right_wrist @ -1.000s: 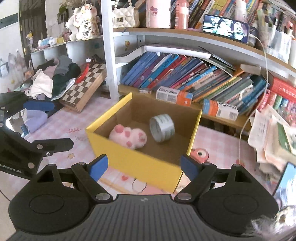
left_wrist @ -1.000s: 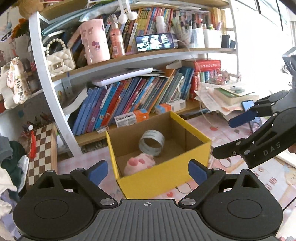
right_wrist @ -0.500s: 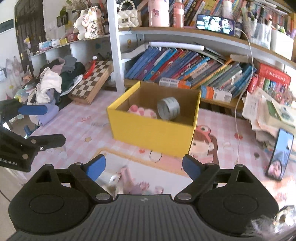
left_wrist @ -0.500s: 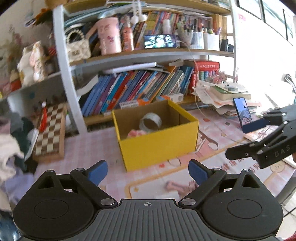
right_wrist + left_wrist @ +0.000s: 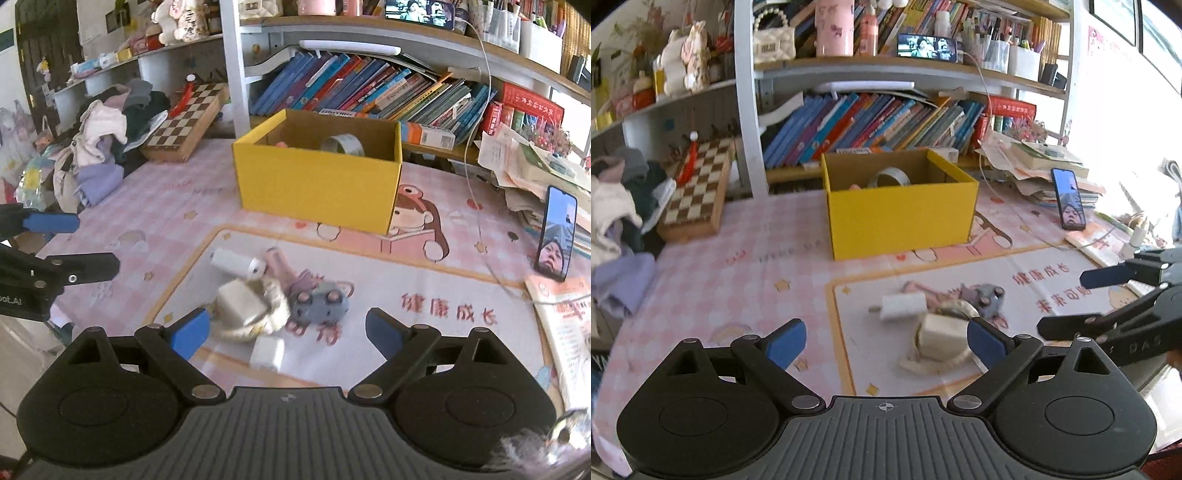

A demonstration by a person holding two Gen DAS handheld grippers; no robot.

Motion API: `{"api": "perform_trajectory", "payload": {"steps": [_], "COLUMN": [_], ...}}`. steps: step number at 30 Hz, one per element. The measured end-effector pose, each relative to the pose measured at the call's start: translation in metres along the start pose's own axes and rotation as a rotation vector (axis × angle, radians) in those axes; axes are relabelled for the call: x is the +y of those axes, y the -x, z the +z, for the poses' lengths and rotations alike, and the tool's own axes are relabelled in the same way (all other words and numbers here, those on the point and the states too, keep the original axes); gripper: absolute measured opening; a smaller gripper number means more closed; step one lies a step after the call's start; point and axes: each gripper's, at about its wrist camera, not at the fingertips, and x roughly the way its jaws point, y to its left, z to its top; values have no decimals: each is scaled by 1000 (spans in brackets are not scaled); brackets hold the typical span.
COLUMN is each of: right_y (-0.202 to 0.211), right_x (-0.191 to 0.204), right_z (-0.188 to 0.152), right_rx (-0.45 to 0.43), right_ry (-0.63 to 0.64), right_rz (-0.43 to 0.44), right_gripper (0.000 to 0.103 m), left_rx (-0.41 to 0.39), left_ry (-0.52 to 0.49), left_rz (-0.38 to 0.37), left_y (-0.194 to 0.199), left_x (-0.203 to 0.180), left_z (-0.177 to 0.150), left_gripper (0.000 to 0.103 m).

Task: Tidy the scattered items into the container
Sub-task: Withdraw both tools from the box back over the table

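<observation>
Both claws have backed away from the yellow box (image 5: 899,216) — left claw (image 5: 886,341) and right claw (image 5: 286,332) spread wide, holding nothing. Scattered pile — white roll (image 5: 238,263), grey toy (image 5: 319,304) — sits lower centre on the worktop (image 5: 166,221).

Open right tongs (image 5: 287,332) hover over toys (image 5: 273,295) before yellow box (image 5: 317,184).
</observation>
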Motion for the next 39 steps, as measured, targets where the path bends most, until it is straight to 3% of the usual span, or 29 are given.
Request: {"api": "perform_trajectory", "payload": {"steps": [6, 9, 15, 19, 27, 39], "right_y": [-2, -2, -4, -1, -3, -12], "right_x": [14, 20, 19, 25, 33, 29], "right_z": [-27, -41, -53, -53, -52, -54], "right_rx": [45, 59, 93, 70, 57, 95], "right_ry": [18, 20, -45, -30, 2, 2], "right_rz": [-93, -148, -103, -83, -142, -142], "right_gripper": [92, 99, 99, 100, 103, 103], "left_rx": [43, 75, 113, 104, 76, 80], "left_ry": [52, 102, 101, 106, 104, 70], "left_rz": [-5, 1, 14, 3, 1, 33], "left_y": [0, -3, -8, -8, -5, -11], "left_x": [-8, -10, -14, -15, -15, -9], "left_z": [-24, -38, -47, -47, -50, -52], "left_gripper": [96, 96, 96, 96, 96, 96]}}
